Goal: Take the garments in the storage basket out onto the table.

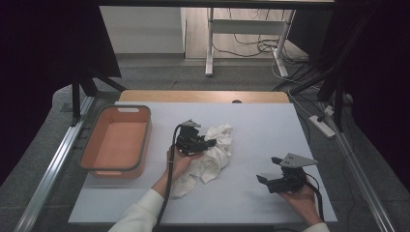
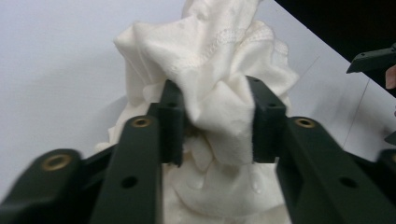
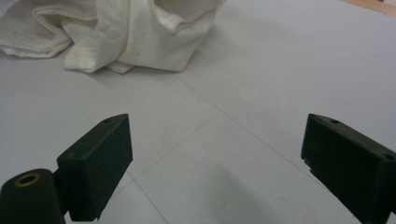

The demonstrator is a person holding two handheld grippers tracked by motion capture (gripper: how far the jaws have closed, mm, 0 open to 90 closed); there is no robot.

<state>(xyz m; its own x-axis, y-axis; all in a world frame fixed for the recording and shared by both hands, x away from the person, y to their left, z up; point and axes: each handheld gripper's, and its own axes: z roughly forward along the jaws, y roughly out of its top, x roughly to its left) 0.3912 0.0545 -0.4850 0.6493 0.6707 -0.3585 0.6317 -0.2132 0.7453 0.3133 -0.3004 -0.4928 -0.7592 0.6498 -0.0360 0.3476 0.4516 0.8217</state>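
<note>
Beside an orange basin point(image 1: 116, 140), left claw point(image 2: 215, 121) pinches white cloth point(image 2: 219, 56); right claw point(image 3: 215, 172) gapes

The cloth point(image 1: 211, 154) near the middle of the frame is plain cream-white, with stitched seams of the same colour. Both grippers point(image 1: 202, 143) point(image 1: 269, 170) are black, with brass-coloured rivets. The basin point(image 1: 115, 141) at the left is orange with a grey rim. The table point(image 1: 261, 125) is pale grey, with a wooden edge at the top. The sleeve point(image 1: 140, 215) at the bottom is white.
</note>
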